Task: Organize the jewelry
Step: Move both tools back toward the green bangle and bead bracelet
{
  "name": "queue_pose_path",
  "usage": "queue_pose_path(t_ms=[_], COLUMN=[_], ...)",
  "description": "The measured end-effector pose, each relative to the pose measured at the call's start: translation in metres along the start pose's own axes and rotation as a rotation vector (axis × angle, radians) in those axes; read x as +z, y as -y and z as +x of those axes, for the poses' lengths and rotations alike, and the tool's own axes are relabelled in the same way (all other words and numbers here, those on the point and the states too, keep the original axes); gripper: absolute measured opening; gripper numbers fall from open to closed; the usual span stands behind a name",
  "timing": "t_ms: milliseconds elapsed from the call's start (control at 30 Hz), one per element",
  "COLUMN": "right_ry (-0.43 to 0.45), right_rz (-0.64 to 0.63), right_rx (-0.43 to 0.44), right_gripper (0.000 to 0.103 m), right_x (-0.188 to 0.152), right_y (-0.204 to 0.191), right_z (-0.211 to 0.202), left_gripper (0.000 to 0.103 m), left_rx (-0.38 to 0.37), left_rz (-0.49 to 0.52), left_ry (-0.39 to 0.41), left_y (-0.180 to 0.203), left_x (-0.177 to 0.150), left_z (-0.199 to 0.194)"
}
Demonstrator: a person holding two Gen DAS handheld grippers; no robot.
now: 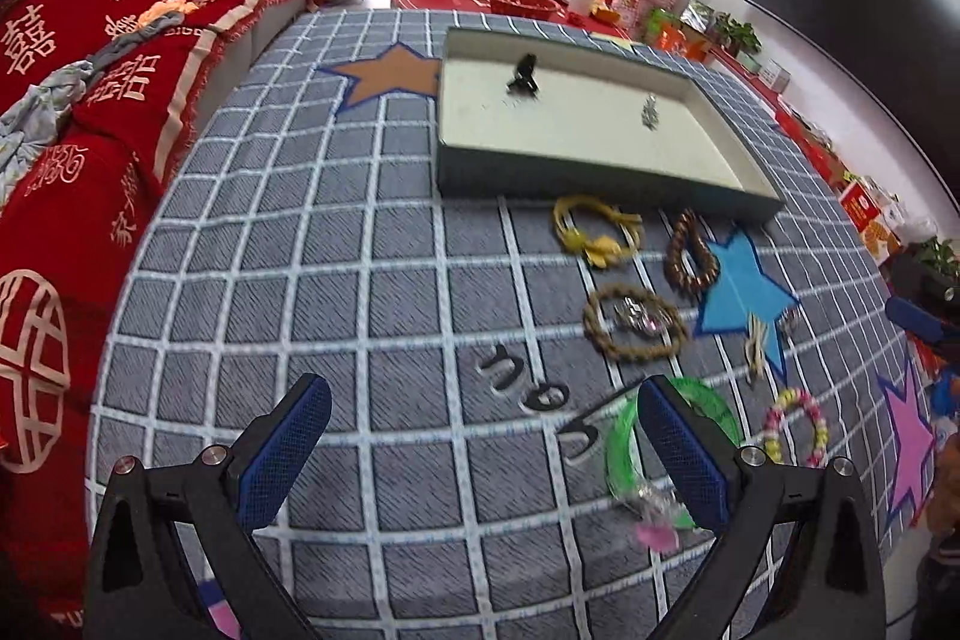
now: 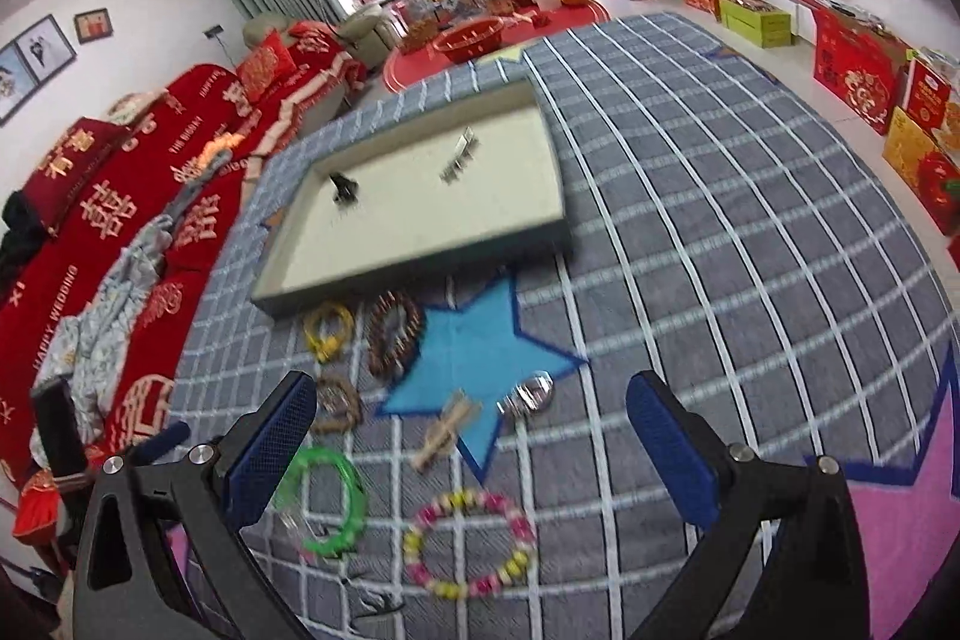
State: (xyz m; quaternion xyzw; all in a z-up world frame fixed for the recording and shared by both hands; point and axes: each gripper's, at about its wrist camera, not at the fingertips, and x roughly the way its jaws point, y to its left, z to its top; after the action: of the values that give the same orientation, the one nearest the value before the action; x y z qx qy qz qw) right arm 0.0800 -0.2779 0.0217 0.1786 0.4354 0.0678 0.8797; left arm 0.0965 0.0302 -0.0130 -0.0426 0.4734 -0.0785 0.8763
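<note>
Grey checked cloth [image 2: 690, 196] with white gridlines and coloured stars covers the table. Both the left gripper [image 1: 483, 439] and right gripper [image 2: 471, 439] hover over it, jaws wide apart, holding nothing. Nearest lie a pink-yellow bead bracelet [image 2: 469, 544] and green bangle [image 2: 327, 505]; at twelve o'clock, braided bracelets [image 1: 636, 322], then the tray [image 1: 540, 175], holding what may be clips. Red-draped sofa [image 1: 90, 58] at ten o'clock.

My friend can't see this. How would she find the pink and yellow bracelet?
Start at the blue star on the grey checked cloth. Nearer the camera lies the bead bracelet, beside a plain green bangle. Only it has pink and yellow beads.
</note>
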Motion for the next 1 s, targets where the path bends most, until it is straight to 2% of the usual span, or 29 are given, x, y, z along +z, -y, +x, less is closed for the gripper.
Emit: queue_pose_path(t_ms=[200,367,667,867,1000], right_ry=[-0.069,-0.11,-0.166,-0.173,-0.172], right_rz=[-0.027,-0.067,-0.148,-0.196,-0.245], right_rx=[-0.108,-0.165,-0.247,-0.285,-0.303], right_gripper=[0.103,0.103,0.102,0.095,0.094], right_x=[-0.035,-0.053,-0.065,-0.071,-0.074], right_y=[0.01,0.01,0.004,-0.002,-0.01], right_z=[0.01,0.017,0.033,0.038,0.04], left_gripper=[0.103,0.103,0.103,0.103,0.103], left_rx=[0.007,0.02,0.039,0.043,0.046], left_rz=[0.048,0.075,0.133,0.15,0.165], left_ry=[-0.026,-0.037,-0.051,-0.05,-0.057], left_y=[0.018,0.026,0.038,0.043,0.048], left_x=[-0.011,-0.013,-0.014,-0.015,-0.016], left_z=[0.008,0.014,0.022,0.026,0.028])
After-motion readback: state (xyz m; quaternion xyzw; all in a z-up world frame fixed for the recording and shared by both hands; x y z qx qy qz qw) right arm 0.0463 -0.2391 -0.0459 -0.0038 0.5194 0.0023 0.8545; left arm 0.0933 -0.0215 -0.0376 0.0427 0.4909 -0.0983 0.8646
